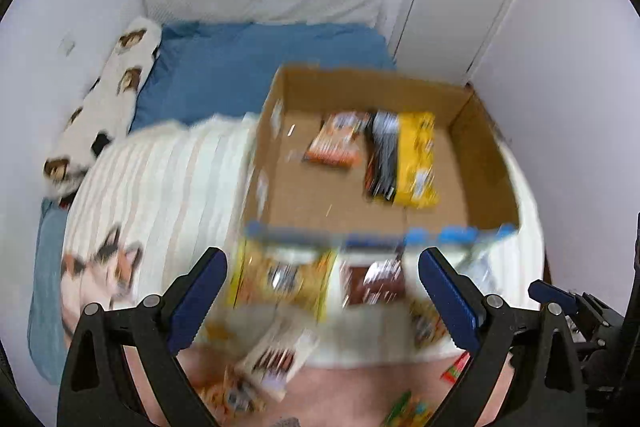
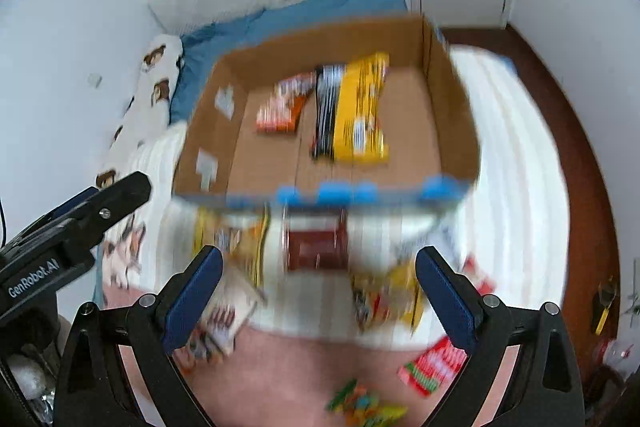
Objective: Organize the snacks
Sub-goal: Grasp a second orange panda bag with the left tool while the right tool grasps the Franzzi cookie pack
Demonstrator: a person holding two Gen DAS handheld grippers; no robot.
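The cardboard box (image 1: 486, 163) sits open on the bed, near its right edge. Inside, toward the far wall, lie three packs: an orange snack pack (image 1: 334, 143) on the left, a black pack (image 1: 382, 157) in the middle, and a yellow pack (image 1: 416, 159) touching it on the right. Loose snacks lie on the bed before the box's near wall, among them a brown pack (image 2: 316, 247); motion blur hides their detail. The left gripper (image 1: 322, 291) and right gripper (image 2: 318, 287) both hover with jaws spread wide, holding nothing.
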